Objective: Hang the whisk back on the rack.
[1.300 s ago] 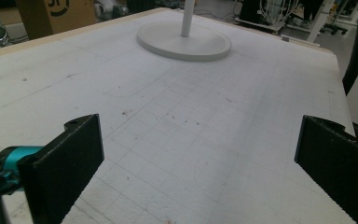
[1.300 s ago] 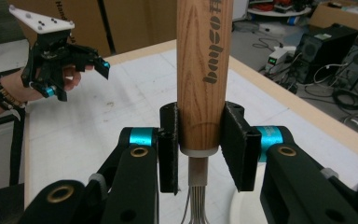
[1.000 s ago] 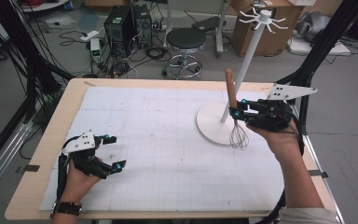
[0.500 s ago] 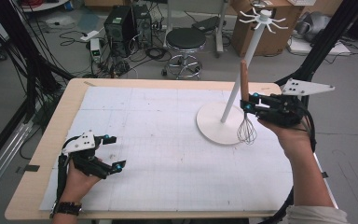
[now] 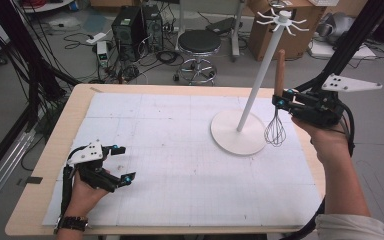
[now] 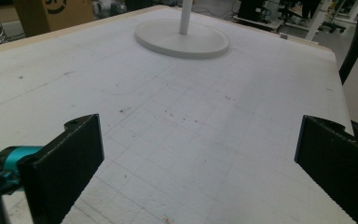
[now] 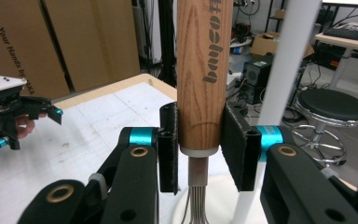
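Note:
A whisk with a wooden handle [image 5: 279, 72] and wire head [image 5: 275, 133] hangs upright above the table's right side, beside the white stand's base [image 5: 230, 137]. My right gripper [image 5: 282, 98] is shut on the lower end of the handle [image 7: 200, 84], wires pointing down [image 7: 196, 205]. The stand's white pole [image 5: 261, 75] rises to a hub of small hooks [image 5: 281, 20]; in the right gripper view the pole [image 7: 286, 70] passes just right of the handle. My left gripper [image 5: 120, 162] rests open near the table's front left, its jaws wide apart [image 6: 196, 163] over bare mat.
A white gridded mat [image 5: 180, 150] covers the wooden table [image 5: 40, 190]. Beyond the far edge stand a round stool [image 5: 199, 47], computer towers [image 5: 135, 25] with cables, and cardboard boxes [image 5: 265, 37]. Black frame legs [image 5: 25, 60] stand at the left.
My right gripper has lifted the whisk and carried it rightward, off the stand's base toward the table's right edge. The left gripper has stayed put.

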A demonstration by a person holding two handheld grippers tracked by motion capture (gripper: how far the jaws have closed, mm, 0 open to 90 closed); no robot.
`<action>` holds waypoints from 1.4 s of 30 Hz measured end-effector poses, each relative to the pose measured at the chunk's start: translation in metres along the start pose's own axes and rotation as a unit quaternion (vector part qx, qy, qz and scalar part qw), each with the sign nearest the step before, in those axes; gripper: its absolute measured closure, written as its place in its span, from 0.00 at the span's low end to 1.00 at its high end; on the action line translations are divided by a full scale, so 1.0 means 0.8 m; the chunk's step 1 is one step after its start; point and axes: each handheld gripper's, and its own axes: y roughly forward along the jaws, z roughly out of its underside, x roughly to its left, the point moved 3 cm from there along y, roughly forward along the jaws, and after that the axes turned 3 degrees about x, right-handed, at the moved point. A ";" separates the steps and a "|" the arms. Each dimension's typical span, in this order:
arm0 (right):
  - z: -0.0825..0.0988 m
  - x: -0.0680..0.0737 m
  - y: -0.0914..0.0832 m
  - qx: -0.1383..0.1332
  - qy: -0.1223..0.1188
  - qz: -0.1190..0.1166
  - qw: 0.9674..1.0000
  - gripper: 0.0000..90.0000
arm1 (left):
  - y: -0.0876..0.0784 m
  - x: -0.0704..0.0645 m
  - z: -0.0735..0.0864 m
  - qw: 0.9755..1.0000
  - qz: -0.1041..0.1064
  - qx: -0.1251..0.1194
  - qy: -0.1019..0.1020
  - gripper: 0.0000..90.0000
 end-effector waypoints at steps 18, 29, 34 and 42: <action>-0.033 -0.037 -0.028 0.000 -0.009 0.012 1.000 0.76 | 0.001 0.001 0.001 1.000 0.000 0.006 0.000 0.02; -0.046 -0.063 -0.038 0.001 0.003 0.051 0.999 0.76 | 0.001 0.001 0.002 1.000 -0.002 0.008 0.000 0.02; -0.049 -0.069 -0.038 0.004 0.011 0.057 0.998 0.76 | 0.001 0.002 0.003 1.000 -0.002 0.009 0.000 0.02; -0.052 -0.070 -0.033 0.000 0.012 0.063 0.998 0.76 | 0.000 0.002 0.003 1.000 -0.001 0.009 0.000 0.02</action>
